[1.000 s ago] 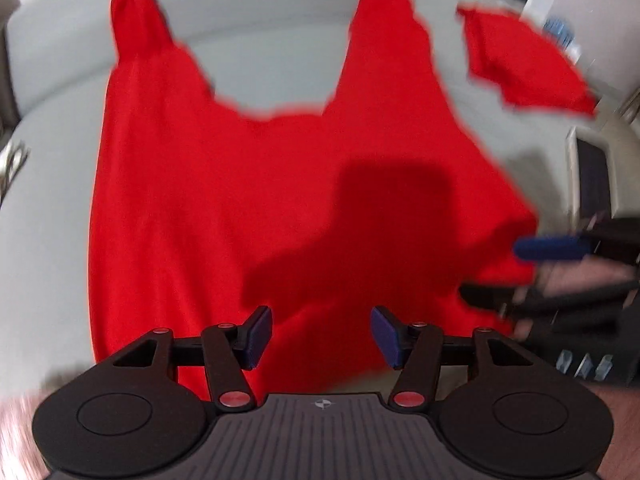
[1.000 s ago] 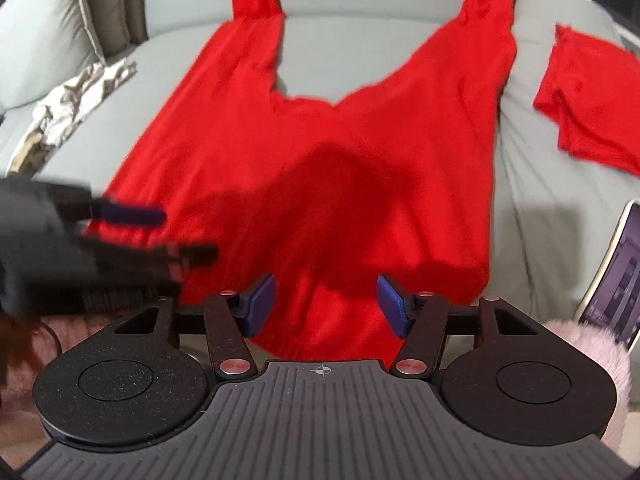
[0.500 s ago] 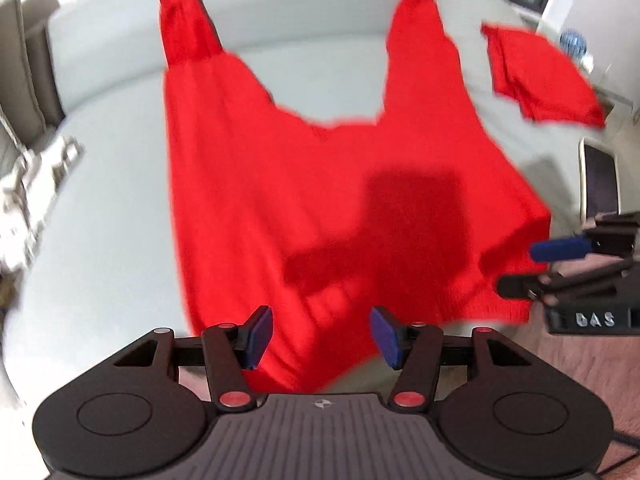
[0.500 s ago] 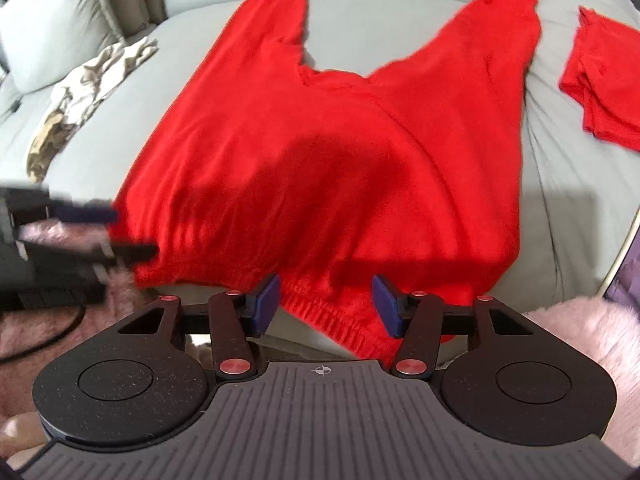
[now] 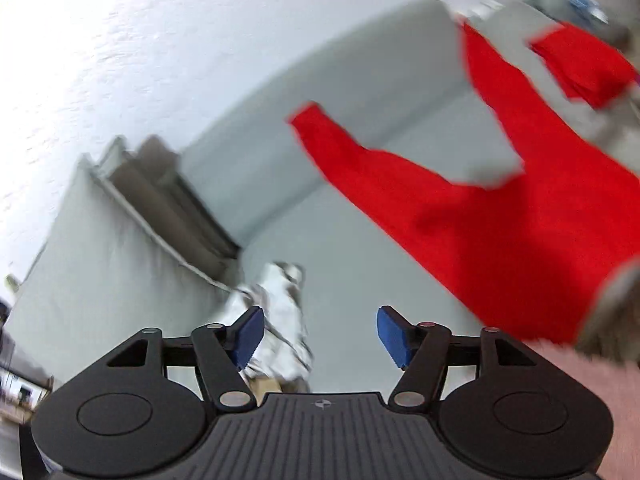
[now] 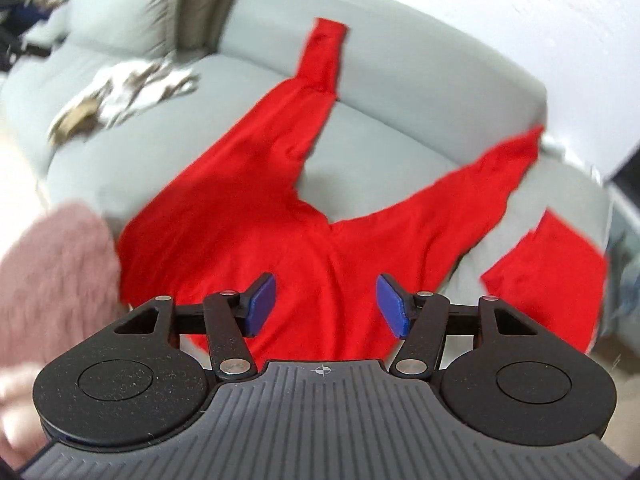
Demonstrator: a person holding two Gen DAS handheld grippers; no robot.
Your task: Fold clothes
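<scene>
A red long-sleeved sweater (image 6: 320, 208) lies spread flat on the grey sofa (image 6: 400, 80), both sleeves reaching up the backrest. In the left wrist view the same sweater (image 5: 500, 220) fills the right side, tilted. My right gripper (image 6: 325, 307) hovers high above the sweater's lower middle, its jaws opening, nothing between the blue pads. My left gripper (image 5: 319, 337) hangs above the bare seat left of the sweater, jaws opening too, and holds nothing. A patterned white and brown garment (image 5: 276, 320) shows beyond the left pad, lying crumpled on the seat.
A folded red garment (image 6: 556, 276) rests on the sofa's right end, also visible in the left view as the red garment (image 5: 580, 64). The patterned garment (image 6: 128, 88) lies near a grey cushion (image 6: 120, 4). A pink fluffy rug (image 6: 52, 276) covers the floor in front.
Both grippers have risen well above the sweater and rolled, so the views tilt. The left one swung left toward the patterned garment. Both pairs of pads stand a little wider apart.
</scene>
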